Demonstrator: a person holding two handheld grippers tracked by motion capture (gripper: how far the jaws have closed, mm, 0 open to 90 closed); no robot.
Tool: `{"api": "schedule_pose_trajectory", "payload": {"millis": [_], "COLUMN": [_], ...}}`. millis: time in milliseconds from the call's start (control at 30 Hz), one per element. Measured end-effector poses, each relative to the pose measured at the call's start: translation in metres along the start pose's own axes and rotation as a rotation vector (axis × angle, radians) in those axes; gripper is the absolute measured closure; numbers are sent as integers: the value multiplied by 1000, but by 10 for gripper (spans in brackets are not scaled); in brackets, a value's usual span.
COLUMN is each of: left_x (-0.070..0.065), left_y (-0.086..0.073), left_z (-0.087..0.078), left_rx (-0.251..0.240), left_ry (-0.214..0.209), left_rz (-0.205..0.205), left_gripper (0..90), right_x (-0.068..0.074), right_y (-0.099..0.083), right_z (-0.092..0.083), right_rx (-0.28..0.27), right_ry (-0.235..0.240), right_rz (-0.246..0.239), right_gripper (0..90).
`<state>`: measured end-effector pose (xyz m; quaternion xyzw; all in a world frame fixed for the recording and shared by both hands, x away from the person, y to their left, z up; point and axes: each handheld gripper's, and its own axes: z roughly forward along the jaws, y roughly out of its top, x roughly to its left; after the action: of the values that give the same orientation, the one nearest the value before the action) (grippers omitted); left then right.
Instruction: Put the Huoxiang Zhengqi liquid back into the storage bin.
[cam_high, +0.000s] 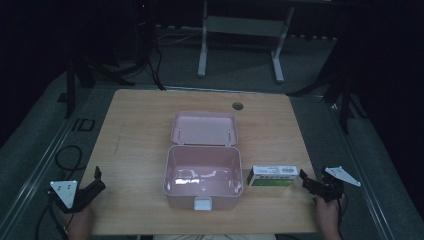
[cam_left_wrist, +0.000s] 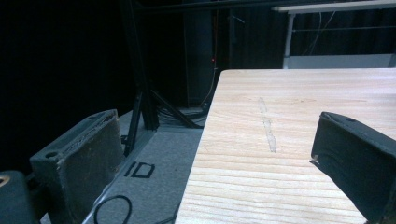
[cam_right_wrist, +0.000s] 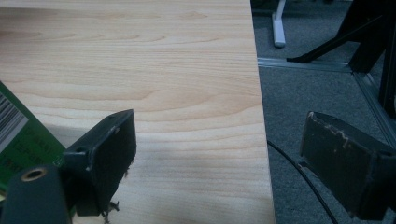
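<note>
**A:** We had the right gripper (cam_high: 306, 181) spread wide, nothing between the jaws, sitting at the counter's (cam_high: 135, 125) right edge just beside the green-and-white carton (cam_high: 273, 175). In the right gripper view one jaw was over wood next to the carton (cam_right_wrist: 16, 135), the other hung out over the grey floor (cam_right_wrist: 317, 93).

**B:** And the left?

**A:** Left gripper (cam_high: 95, 181) was wide too, empty, at the near left corner. In the left gripper view one jaw was off the counter edge, the other over bare wood (cam_left_wrist: 280, 116). Well apart from everything.

**B:** So the carton was the thing to take. Where exactly?

**A:** Flat on its long side, just right of the open pink box (cam_high: 203, 176), close to its wall. We couldn't tell if they touched. Box lid (cam_high: 204, 128) was tipped back, the inside looked empty.

**B:** How would we have done the grab cleanly?

**A:** Our judgement: shift the right gripper inboard so both jaws were over wood, straddle the carton's short width, close square. A skewed pinch could twist it or shove it into the box wall.

**B:** Room?

**A:** Tight on the right, since the counter edge was right behind the carton. Plenty of open wood beyond it and left of the box. The lift path over the box's right wall looked clear.
</note>
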<state>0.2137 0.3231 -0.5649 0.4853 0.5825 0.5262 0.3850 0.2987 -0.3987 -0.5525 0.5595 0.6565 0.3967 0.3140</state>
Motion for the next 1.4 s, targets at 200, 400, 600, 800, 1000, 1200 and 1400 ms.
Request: {"api": "schedule_pose_trajectory", "payload": {"millis": [200,400,600,800,1000,1200,1400], "left_x": [0,0,0,1,1,2,3], "left_y": [0,0,0,0,0,1,1], "left_z": [1,1,1,1,1,1,2], "left_rx": [3,5,6,8,11,12,17], "left_ry": [-5,-9,-13,-18,-20,-20,-41], "left_rz": [-4,-3,-6,-9,-12,-16,-31], "left_gripper": [24,24,24,24,24,24,24], "right_x": [0,1,3,9,18,22,34], "right_y": [1,5,15,26,30,30,27], "right_z": [1,5,4,5,1,-3,-16], "right_rx": [18,85,196,364,581,676,764], "right_ry": [40,64,95,121,202,282,437], "right_rz": [-1,-60,-123,-233,-332,-389,-570], "right_gripper": [106,107,107,107,107,107,131]}}
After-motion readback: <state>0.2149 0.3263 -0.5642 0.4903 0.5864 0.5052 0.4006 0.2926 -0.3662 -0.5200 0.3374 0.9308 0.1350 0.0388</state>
